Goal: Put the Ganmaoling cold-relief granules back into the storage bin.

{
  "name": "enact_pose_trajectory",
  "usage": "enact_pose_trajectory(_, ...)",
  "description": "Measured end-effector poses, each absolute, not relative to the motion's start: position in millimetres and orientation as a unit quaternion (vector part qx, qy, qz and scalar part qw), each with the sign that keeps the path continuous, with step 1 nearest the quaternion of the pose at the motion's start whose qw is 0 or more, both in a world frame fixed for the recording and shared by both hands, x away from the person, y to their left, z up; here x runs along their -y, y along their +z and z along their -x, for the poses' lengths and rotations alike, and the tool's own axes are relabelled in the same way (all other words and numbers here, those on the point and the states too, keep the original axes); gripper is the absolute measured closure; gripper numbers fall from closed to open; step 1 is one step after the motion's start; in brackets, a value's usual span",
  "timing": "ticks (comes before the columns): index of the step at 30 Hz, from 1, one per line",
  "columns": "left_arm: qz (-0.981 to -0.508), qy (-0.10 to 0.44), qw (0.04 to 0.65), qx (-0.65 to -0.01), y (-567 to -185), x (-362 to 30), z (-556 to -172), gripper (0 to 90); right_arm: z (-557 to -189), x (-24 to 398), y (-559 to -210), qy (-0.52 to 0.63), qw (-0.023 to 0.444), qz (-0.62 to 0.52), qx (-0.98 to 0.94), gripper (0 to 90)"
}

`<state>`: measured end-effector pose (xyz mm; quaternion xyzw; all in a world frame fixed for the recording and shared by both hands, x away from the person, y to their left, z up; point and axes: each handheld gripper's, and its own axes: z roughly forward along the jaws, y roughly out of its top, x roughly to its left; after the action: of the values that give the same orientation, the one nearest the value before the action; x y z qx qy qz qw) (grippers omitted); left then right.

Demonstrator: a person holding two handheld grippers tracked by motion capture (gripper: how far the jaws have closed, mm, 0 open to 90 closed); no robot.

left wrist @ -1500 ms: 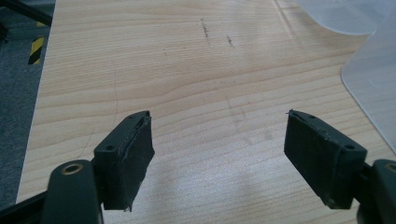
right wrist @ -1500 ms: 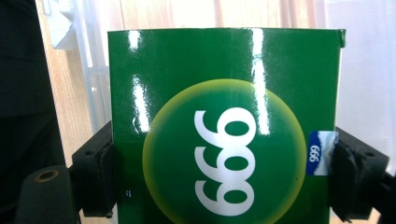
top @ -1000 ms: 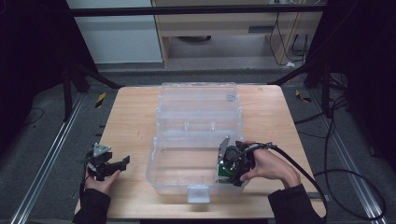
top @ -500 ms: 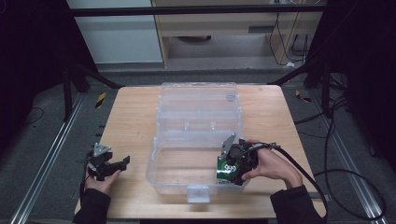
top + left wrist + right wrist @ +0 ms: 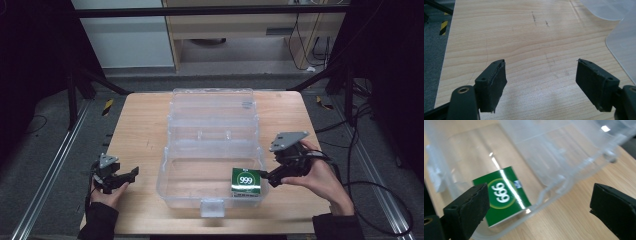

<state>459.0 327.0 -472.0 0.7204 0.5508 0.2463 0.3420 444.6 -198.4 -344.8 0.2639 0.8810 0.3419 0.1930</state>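
High view: small green box with white "999" (image 5: 246, 183) lies flat inside clear plastic box with open lid (image 5: 212, 150), near-right corner. Nothing else in there. Right gripper (image 5: 268, 178) just outside right wall, jaws just opened, nothing between them. Left gripper (image 5: 131, 172) rests on light wooden table (image 5: 140, 130), well apart from bin.

Left gripper view: jaws spread wide, bare table under them.

Right gripper view: jaws wide, green box beyond clear wall. Good way, I think: pull hand clear (don't bump wall), leave box lying flat.
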Motion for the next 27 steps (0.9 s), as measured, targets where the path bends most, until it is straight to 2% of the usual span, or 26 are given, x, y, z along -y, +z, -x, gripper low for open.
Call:
enact_pose_trajectory(4,-0.72,0.247,0.342,-0.55,-471.6,-326.8,-458.7,24.4,-440.7,225.4,-358.6,0.368,0.217,-0.335,-0.84,2.4)
enact_pose_trajectory(11,-0.719,0.249,0.343,-0.55,-471.3,-326.8,-458.3,27.1,-441.4,264.6,-391.4,0.414,0.233,-0.439,-0.763,2.7)
enact_pose_trajectory(17,-0.718,0.25,0.343,-0.551,-471.2,-327.8,-458.0,30.1,-445.4,278.9,-423.3,0.41,0.248,-0.476,-0.738,2.8)
enact_pose_trajectory(22,-0.718,0.251,0.342,-0.552,-471.7,-328.1,-458.3,31.0,-447.0,291.6,-445.7,0.411,0.28,-0.501,-0.708,2.6)
enact_pose_trajectory(27,-0.719,0.253,0.338,-0.552,-472.4,-327.5,-458.7,30.0,-447.8,301.8,-464.2,0.399,0.284,-0.521,-0.699,2.7)
